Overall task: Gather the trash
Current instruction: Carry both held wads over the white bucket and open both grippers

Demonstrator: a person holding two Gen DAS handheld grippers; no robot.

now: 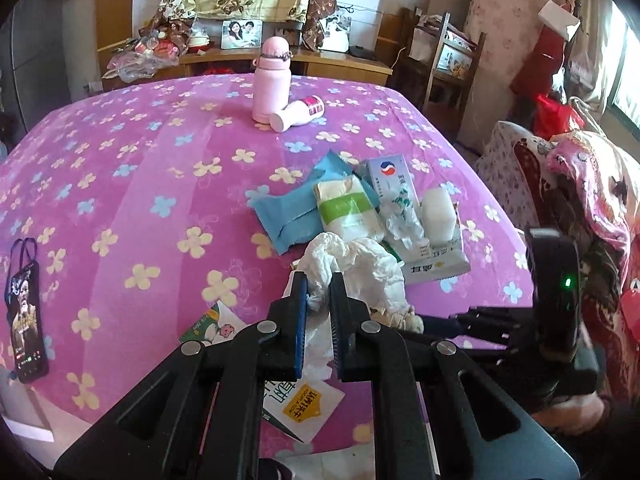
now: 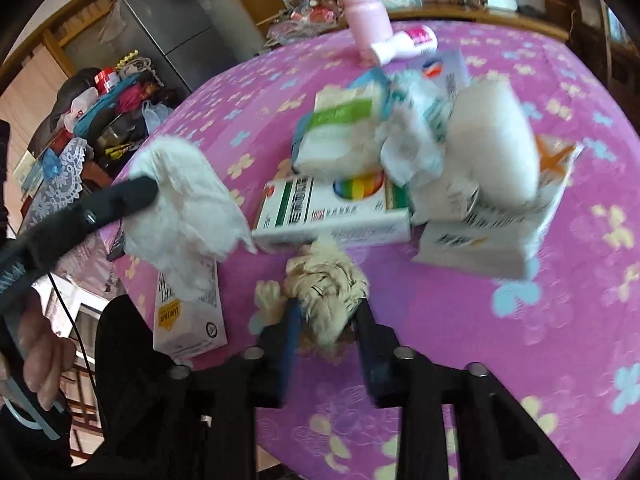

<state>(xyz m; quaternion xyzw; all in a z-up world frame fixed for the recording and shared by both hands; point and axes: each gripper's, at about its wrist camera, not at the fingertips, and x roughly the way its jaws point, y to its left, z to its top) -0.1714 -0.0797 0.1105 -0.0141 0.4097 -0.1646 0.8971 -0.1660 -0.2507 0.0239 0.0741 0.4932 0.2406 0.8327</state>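
Observation:
My left gripper [image 1: 319,286] is shut on a crumpled white tissue [image 1: 352,264] and holds it just above the pink flowered table [image 1: 140,184]; it also shows in the right wrist view [image 2: 184,208]. My right gripper [image 2: 326,306] is shut on a crumpled beige paper wad [image 2: 324,284] resting on the table [image 2: 500,340]. Beyond lie more trash: a blue wrapper [image 1: 284,216], a green-and-white tissue pack [image 1: 348,212], a white medicine box [image 2: 332,212], a torn packet [image 1: 400,204] and a white cup-like piece [image 2: 492,140].
A pink bottle [image 1: 270,80] stands at the far side with a small white bottle [image 1: 298,114] lying by it. A phone [image 1: 26,312] lies at the left edge. A flat white carton [image 2: 188,320] lies under the tissue. A chair with pink clothes [image 1: 580,208] stands at the right.

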